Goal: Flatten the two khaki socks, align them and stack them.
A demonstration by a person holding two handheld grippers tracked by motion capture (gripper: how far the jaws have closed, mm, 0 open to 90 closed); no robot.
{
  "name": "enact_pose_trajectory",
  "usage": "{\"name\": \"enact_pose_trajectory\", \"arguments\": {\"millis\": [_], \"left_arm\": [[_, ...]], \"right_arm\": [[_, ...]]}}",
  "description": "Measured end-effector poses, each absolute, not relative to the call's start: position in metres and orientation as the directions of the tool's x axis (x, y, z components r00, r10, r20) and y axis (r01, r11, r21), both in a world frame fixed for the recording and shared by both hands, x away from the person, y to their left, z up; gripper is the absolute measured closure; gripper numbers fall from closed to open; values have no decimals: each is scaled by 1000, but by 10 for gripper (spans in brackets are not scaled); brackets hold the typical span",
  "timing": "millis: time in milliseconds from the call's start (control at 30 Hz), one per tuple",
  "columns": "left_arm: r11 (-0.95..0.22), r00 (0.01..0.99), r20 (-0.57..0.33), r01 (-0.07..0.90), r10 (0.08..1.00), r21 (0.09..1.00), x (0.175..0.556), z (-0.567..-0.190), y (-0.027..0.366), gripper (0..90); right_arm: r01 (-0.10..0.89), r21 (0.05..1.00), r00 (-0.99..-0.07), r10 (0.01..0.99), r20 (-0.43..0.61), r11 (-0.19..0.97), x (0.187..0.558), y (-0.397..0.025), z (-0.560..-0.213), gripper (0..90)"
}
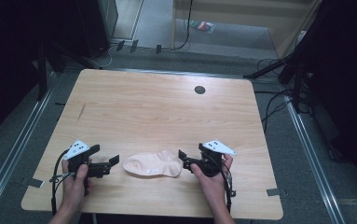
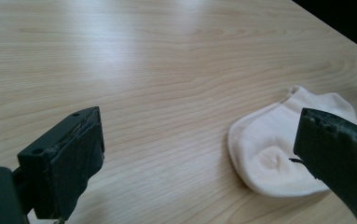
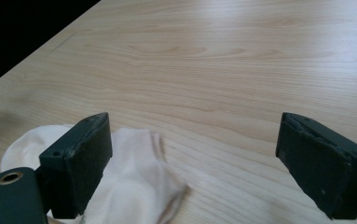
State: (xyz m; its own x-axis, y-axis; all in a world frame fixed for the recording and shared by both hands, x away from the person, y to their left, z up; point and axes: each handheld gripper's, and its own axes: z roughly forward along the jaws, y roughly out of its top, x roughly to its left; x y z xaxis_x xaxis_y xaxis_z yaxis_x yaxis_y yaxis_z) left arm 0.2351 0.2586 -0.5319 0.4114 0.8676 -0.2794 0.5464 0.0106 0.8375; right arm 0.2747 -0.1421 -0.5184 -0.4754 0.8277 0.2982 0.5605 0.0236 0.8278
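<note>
Gaping tools (empty) flanking sock

Dim surroundings, overhead glare on table, soft focus

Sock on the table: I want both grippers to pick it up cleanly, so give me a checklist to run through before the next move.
1. Left gripper jaws open: ok.
2. Right gripper jaws open: ok.
3. Sock lies flat between the two grippers: ok.
4. Right gripper at the cuff end: ok, one jaw is beside it.
5. Left gripper at the toe end: not ok, a gap remains.
6. Table around the sock free of other things: ok.
</note>
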Motion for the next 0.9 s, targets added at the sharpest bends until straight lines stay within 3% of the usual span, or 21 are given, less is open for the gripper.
{"name": "enact_pose_trajectory", "arguments": {"millis": [300,900], "left_arm": [[47,354,-280,545,892,837,235,-532,286,23],[50,259,-227,549,939,835,216,-540,344,23]], "right_arm": [[572,820,-421,852,310,-16,274,-171,-518,124],[553,832,-309,921,238,-30,256,-256,-526,126]]}}
